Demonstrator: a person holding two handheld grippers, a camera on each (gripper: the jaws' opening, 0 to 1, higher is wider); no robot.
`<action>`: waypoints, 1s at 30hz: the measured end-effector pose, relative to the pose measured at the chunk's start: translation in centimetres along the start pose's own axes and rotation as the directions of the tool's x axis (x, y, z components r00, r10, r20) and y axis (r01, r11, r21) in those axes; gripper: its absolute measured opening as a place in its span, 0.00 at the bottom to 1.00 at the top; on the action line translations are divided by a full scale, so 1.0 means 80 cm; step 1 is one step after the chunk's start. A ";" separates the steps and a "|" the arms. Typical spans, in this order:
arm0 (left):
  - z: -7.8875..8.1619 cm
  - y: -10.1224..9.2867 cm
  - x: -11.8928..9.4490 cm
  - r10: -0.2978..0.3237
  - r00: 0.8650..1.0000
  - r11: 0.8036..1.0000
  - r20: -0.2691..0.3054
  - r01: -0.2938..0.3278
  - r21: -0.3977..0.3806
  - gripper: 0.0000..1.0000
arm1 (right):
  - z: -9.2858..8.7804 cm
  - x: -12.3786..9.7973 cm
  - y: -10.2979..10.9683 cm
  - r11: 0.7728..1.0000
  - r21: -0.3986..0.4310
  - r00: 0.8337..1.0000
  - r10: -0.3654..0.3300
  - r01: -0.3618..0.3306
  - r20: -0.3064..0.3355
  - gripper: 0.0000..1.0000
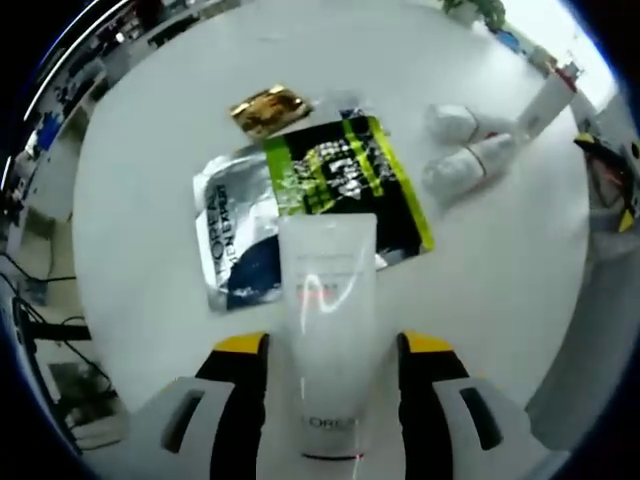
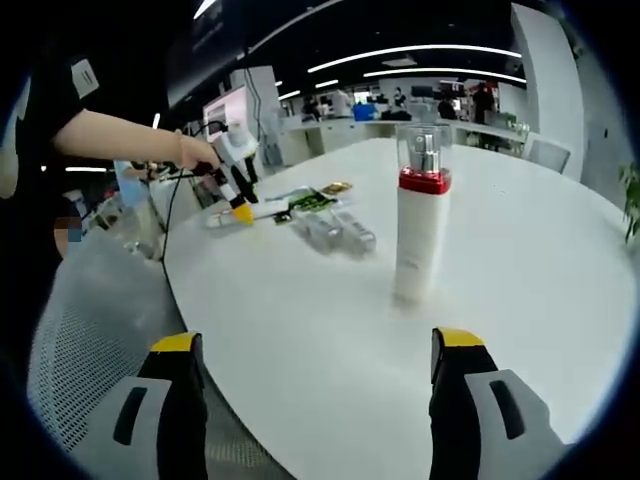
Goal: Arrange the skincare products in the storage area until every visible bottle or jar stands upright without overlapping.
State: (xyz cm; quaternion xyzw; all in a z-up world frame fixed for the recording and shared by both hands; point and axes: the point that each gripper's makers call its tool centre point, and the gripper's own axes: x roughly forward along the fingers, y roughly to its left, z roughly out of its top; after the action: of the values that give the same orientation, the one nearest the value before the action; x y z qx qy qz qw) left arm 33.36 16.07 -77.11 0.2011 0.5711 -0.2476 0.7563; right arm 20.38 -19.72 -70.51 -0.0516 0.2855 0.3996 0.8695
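Note:
A white L'Oreal tube (image 1: 325, 330) sits between the jaws of my left gripper (image 1: 332, 345), which is shut on it above the sachets. Beyond it lie a silver sachet (image 1: 232, 235), a green-and-black sachet (image 1: 350, 175) and a small gold sachet (image 1: 268, 108). Two white bottles (image 1: 462, 145) lie on their sides to the right. A tall white bottle with a red band and clear cap (image 2: 420, 220) stands upright ahead of my right gripper (image 2: 318, 370), which is open and holds nothing. In the right gripper view, a hand holds the left gripper (image 2: 240, 195) over the sachets (image 2: 310, 198).
Everything rests on a large round white table (image 2: 530, 300). The lying bottles (image 2: 340, 230) are left of the upright one. A grey mesh chair (image 2: 90, 330) stands at the table's near left edge. The person's arm (image 2: 120, 135) reaches in from the left.

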 end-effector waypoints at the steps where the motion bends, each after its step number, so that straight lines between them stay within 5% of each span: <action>1: 0.000 0.001 0.001 0.001 1.000 1.000 0.001 -0.001 0.006 0.52 | 0.000 0.000 0.000 1.000 0.001 1.000 0.000 0.000 0.000 0.93; 5: 0.002 0.002 0.001 0.001 1.000 1.000 0.011 -0.001 0.012 0.38 | 0.000 0.000 0.000 1.000 -0.002 1.000 -0.002 0.002 -0.001 0.92; 17: 0.003 0.002 0.002 0.048 0.991 0.997 0.121 -0.040 -0.069 0.36 | -0.001 0.002 0.004 1.000 -0.023 1.000 0.012 -0.012 -0.009 0.89; 23: 0.003 -0.011 -0.009 0.083 0.989 0.996 0.126 -0.081 -0.024 0.36 | 0.002 0.000 0.005 0.999 -0.033 1.000 0.008 -0.008 -0.003 0.88; 30: 0.023 -0.026 -0.036 0.068 0.967 0.992 0.244 -0.039 -0.122 0.36 | 0.002 0.001 0.008 0.998 -0.057 1.000 0.016 -0.016 -0.014 0.86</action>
State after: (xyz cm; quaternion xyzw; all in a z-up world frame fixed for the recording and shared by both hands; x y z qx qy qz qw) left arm 32.84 13.72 -73.85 0.1397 0.4801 -0.2164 0.8385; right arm 20.02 -19.15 -70.33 -0.0766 0.2802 0.4142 0.8626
